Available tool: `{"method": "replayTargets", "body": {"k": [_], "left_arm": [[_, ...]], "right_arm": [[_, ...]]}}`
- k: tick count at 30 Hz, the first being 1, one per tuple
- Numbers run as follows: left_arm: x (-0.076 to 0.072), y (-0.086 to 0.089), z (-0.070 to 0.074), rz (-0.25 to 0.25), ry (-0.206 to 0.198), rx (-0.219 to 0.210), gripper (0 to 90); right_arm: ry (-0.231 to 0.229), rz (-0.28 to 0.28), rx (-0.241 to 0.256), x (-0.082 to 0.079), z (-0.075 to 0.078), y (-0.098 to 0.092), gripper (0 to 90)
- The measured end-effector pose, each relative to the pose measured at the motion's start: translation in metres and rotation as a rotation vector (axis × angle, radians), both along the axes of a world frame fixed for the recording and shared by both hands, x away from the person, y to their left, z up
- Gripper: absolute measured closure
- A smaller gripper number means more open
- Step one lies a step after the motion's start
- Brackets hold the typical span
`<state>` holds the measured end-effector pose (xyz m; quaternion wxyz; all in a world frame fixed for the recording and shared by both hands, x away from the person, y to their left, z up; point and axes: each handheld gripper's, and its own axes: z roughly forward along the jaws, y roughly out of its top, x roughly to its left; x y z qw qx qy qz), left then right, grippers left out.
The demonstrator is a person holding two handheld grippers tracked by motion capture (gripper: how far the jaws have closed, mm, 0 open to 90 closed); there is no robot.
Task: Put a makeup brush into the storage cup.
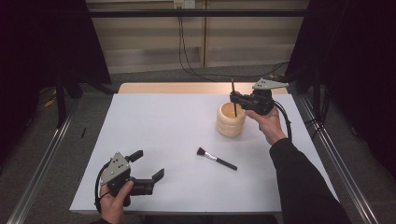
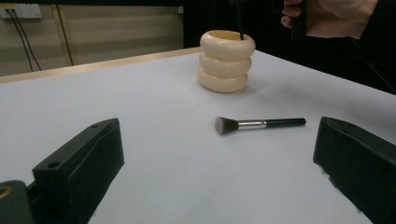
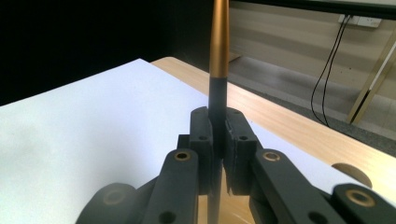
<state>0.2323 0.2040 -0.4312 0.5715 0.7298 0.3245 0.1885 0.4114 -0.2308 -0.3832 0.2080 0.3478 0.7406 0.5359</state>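
A: High view – right tongs (image 1: 235,97) clamped on a thin dark stick with a gold end (image 1: 233,95), upright, lower tip inside the cream ribbed three-ring holder (image 1: 230,120) on the white desk (image 1: 154,121). Judged: one item nearly stowed

B: Left gripper view – left tongs (image 2: 219,172) spread wide, holding nothing; black-handled makeup brush with silver ferrule (image 2: 259,124) lies flat, apart from the holder (image 2: 227,60). That one remains

A: Right gripper view – jaws shut on the stick (image 3: 218,70), not yet released

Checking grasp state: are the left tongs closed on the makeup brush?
No, the left tongs stand open, and the makeup brush lies untouched on the table beyond them.
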Motion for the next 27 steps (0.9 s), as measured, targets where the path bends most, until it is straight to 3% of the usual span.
{"method": "replayTargets", "body": {"k": [14, 25, 27], "left_arm": [[-0.001, -0.001, 0.001, -0.013, -0.017, 0.009, 1.6], [-0.002, -0.003, 0.001, -0.001, -0.015, 0.012, 1.6], [-0.002, -0.003, 0.001, -0.011, -0.029, 0.024, 1.6]], "right_arm": [[0.041, -0.011, 0.010, -0.005, -0.025, -0.003, 82.8], [0.053, -0.009, 0.012, -0.006, -0.033, -0.001, 82.5], [0.056, -0.008, 0.014, -0.006, -0.034, -0.001, 82.3]]}}
